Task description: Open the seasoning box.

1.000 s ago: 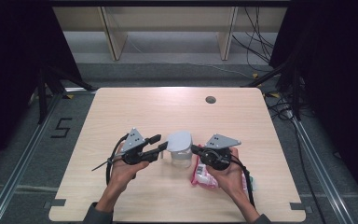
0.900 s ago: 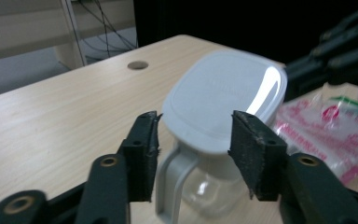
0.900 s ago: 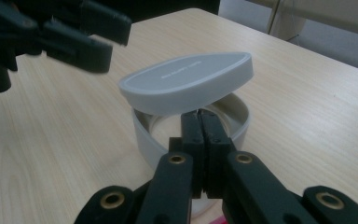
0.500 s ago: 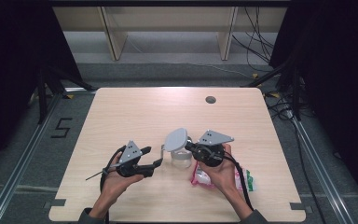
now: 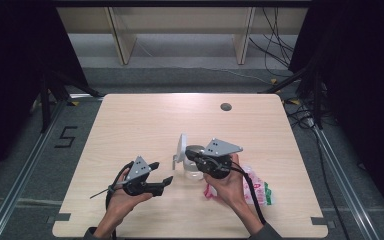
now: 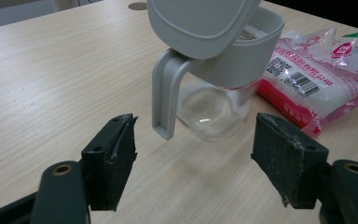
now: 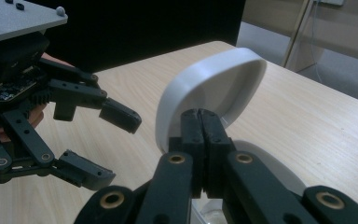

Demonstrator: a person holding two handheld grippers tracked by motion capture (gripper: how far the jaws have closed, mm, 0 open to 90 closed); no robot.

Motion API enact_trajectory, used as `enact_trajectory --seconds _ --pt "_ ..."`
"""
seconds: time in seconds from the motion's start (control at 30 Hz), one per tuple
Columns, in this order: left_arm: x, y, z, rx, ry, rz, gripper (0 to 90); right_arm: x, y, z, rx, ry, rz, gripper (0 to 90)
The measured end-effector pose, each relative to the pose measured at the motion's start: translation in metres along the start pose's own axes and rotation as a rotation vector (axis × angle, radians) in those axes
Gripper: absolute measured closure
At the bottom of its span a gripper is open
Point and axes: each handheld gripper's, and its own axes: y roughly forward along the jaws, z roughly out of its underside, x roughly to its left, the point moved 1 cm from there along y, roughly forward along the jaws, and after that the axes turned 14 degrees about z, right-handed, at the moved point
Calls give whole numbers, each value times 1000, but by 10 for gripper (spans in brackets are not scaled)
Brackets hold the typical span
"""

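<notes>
Right fingers (image 7: 200,122) seemingly pinching jar lid (image 7: 214,88); left fingers (image 6: 200,161) just spreading, nothing between

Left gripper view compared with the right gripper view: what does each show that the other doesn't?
Left gripper view: the clear jar, a pink packet, and the left hand-held gripper, its jaws just opened wider, nothing between them. Right gripper view: the right hand-held gripper, jaws shut at the rim of the lid, and the left one side-on. Both: the raised lid and wooden table.
</notes>
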Motion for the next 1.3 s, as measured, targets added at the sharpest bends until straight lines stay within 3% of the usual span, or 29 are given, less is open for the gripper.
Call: enact_trajectory --seconds 0.07,0.1,0.13,0.23,0.27,0.4,0.5,0.57,0.8,0.87,1.0,1.1,1.13,1.2,1.23,1.27,1.3 --pt "0 0 1 -2 -8 0 287 0 0 -1 -21 -10 1 900" --pt "1 -1 0 4 17 -5 285 0 -2 -1 -2 3 -3 900" --pt "-1 0 0 -13 -8 1 284 2 -3 -1 -2 13 -15 900" --pt "0 -1 1 -6 -9 -3 279 0 -9 -1 -21 -25 -11 900" --pt "2 -3 1 17 27 -5 276 1 -9 0 -33 -23 -24 900" --pt "1 -5 3 12 -1 -16 262 -2 -27 18 23 -44 -9 900" --pt "2 -6 4 10 12 -15 261 -5 -32 33 47 -39 -3 900" --pt "1 -5 6 8 -13 -15 260 -4 -33 44 91 -36 4 900" --pt "2 -5 7 -4 -16 -23 263 5 -20 73 216 -91 11 900" --pt "2 -4 8 5 -17 -18 263 5 -16 77 240 -115 24 900" --pt "2 -4 9 6 -23 -18 263 1 -13 85 282 -115 44 900" --pt "3 -5 9 4 1 -20 263 -1 -15 85 291 -111 41 900" --pt "3 -5 9 0 -20 -24 263 -1 -16 85 297 -127 34 900" --pt "3 -6 9 4 -14 -26 263 -3 -18 85 301 -135 29 900" --pt "5 -7 9 6 6 -22 263 -3 -19 85 308 -136 29 900" --pt "3 -6 9 -7 -25 -20 263 -3 -21 85 314 -137 30 900" --pt "3 -6 9 -14 -30 -24 263 -3 -23 85 328 -140 30 900"
